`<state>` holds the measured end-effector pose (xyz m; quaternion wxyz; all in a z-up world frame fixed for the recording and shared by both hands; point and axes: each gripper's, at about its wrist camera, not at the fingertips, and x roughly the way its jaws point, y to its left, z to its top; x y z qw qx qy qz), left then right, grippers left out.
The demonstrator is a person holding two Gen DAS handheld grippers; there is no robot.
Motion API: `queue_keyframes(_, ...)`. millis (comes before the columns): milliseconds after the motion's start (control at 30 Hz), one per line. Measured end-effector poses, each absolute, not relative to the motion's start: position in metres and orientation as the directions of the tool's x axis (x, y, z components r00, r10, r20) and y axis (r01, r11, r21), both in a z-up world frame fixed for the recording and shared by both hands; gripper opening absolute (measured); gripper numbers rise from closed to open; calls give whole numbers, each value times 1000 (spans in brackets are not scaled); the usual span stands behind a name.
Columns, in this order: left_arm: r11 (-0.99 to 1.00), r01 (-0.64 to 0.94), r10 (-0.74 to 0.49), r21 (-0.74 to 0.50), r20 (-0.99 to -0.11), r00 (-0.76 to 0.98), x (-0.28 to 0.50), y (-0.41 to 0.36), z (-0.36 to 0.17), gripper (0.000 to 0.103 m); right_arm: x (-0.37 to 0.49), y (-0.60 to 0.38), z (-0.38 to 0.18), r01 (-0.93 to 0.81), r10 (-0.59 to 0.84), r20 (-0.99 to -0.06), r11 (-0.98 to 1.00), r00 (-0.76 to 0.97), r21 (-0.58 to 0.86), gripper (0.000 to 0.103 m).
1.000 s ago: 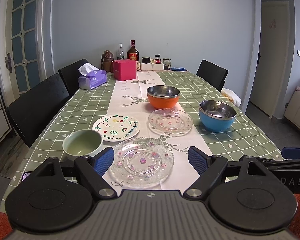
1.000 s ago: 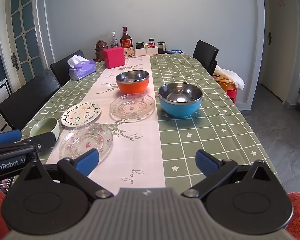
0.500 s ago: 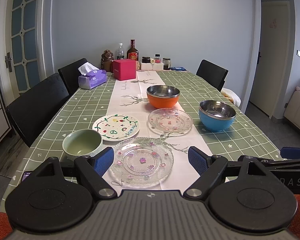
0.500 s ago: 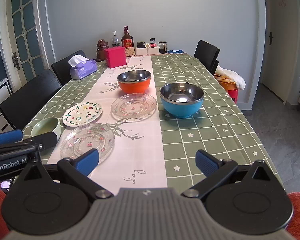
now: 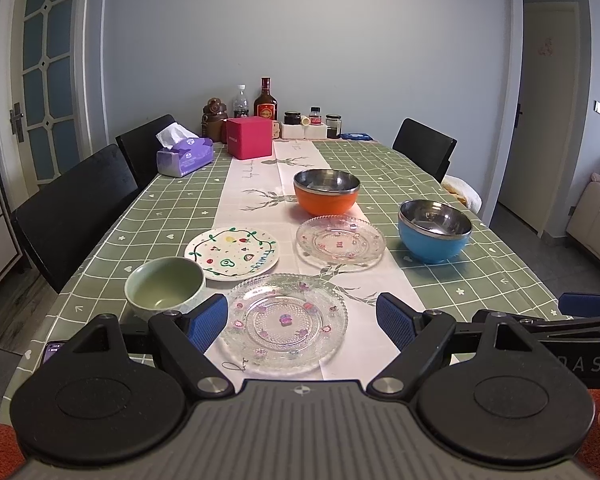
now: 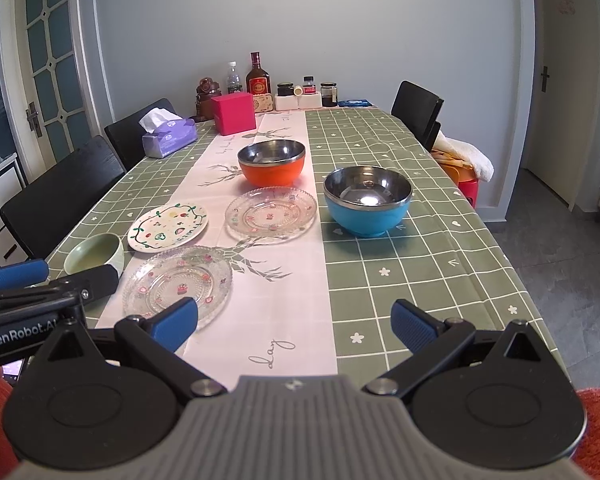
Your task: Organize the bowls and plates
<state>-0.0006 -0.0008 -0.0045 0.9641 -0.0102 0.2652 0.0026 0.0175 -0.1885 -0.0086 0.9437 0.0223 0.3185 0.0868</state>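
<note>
I am holding both claws wide and empty: left gripper is facing the near glass plate at 12 o'clock, probably brittle and slippery, so I am planning its rim; right gripper is waiting.

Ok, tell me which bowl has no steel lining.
The pale green bowl, by the table's near left edge. The orange bowl and blue bowl are both steel inside.

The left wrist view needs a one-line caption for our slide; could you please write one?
Open left gripper hovers over a glass plate, with bowls and plates spread across the table.
</note>
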Motion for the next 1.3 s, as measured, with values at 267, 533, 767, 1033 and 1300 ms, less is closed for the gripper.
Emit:
queue_keyframes(267, 1000, -10, -1, -20, -512, 859, 0, 0, -4, 98, 18, -189, -9, -150, 182, -598, 983, 780, 102, 100)
queue_keyframes(533, 1000, -10, -2, -20, -512, 859, 0, 1, -4, 98, 18, -190, -9, -148, 182, -601, 983, 779, 105, 100)
queue_keyframes(767, 1000, -10, -2, -20, -513, 858, 0, 1, -4, 98, 17, -191, -10, -146, 183, -602, 983, 778, 109, 100)
queue_keyframes(1033, 999, 33, -50, -43, -506, 861, -2, 3, -11, 95, 17, -195, -17, -142, 190, -585, 982, 788, 128, 100)
queue_keyframes(1300, 994, 65, -100, -82, -560, 822, 16, 8, -30, 89, 24, -197, -33, -215, 254, -506, 967, 824, 135, 100)
